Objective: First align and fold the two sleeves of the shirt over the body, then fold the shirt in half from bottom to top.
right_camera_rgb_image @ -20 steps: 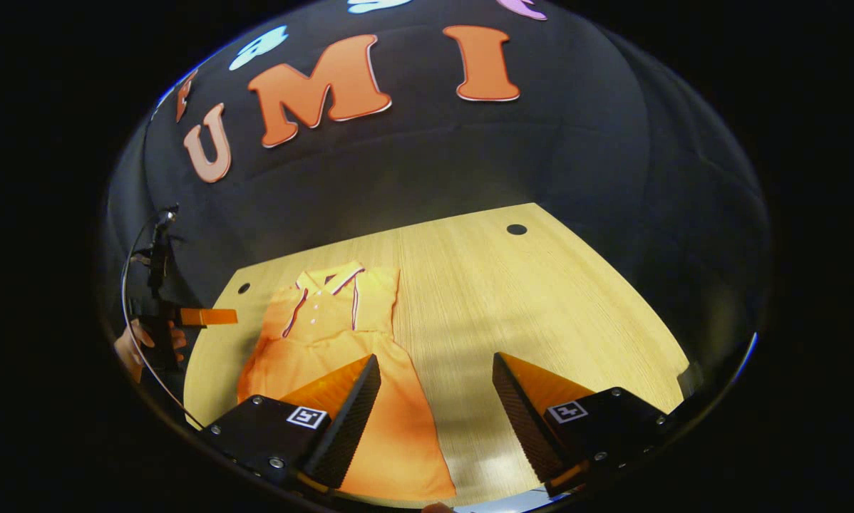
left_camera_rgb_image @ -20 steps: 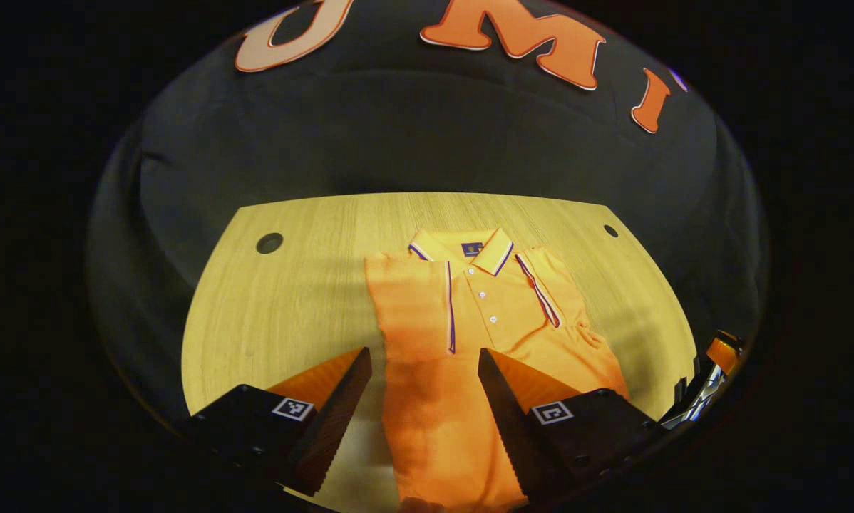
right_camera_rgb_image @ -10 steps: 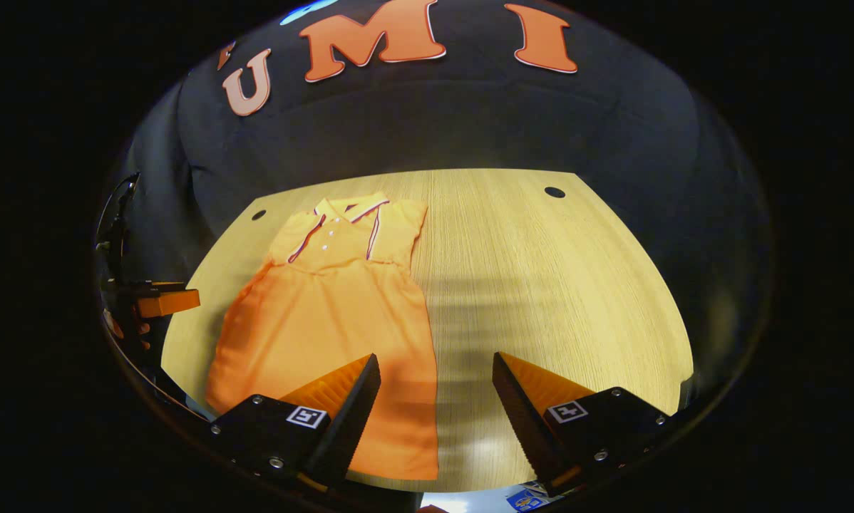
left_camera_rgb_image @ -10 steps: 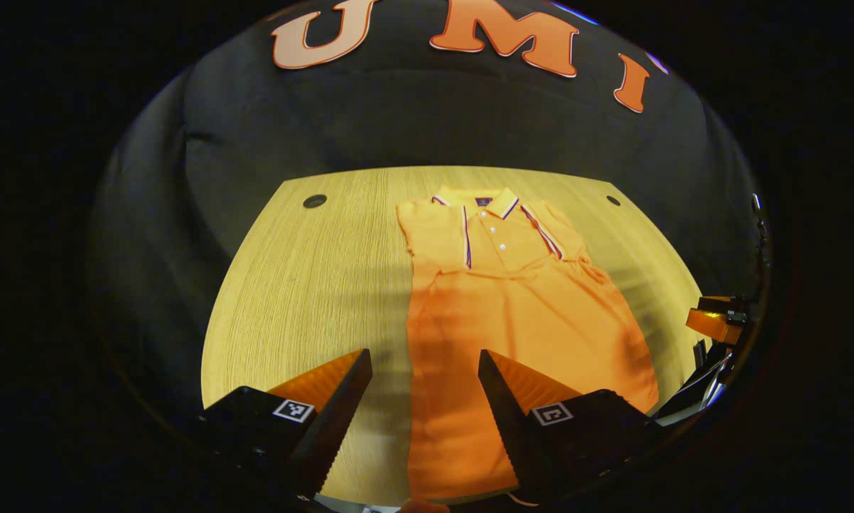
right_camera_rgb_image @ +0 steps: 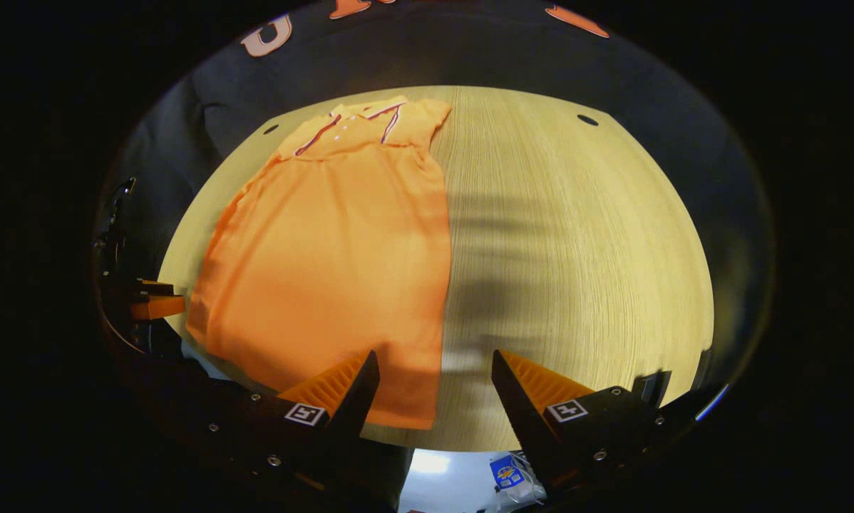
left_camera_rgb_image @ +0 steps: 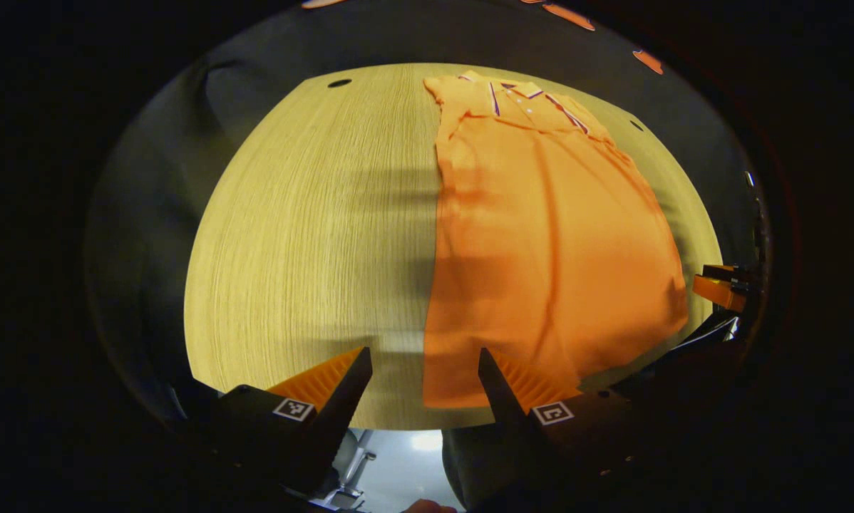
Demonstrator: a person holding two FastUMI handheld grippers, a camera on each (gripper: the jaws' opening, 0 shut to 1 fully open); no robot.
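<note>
left gripper view: the shirt (left_camera_rgb_image: 548, 235) lay flat on the tabletop (left_camera_rgb_image: 313, 235), both sleeves already folded over the body; the bottom-to-top fold was judged still outstanding. the long axis ran from the collar at the far edge to the hem at the near edge. the left gripper (left_camera_rgb_image: 425, 374) was open and empty above the hem's left corner.

right gripper view: the right gripper (right_camera_rgb_image: 435, 377) was open and empty, poised near the hem's right corner.

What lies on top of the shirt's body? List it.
Both sleeves lie folded in over the orange shirt, near the collar. The cloth beneath them is covered. Both open grippers, left gripper and right gripper, hold nothing.
</note>
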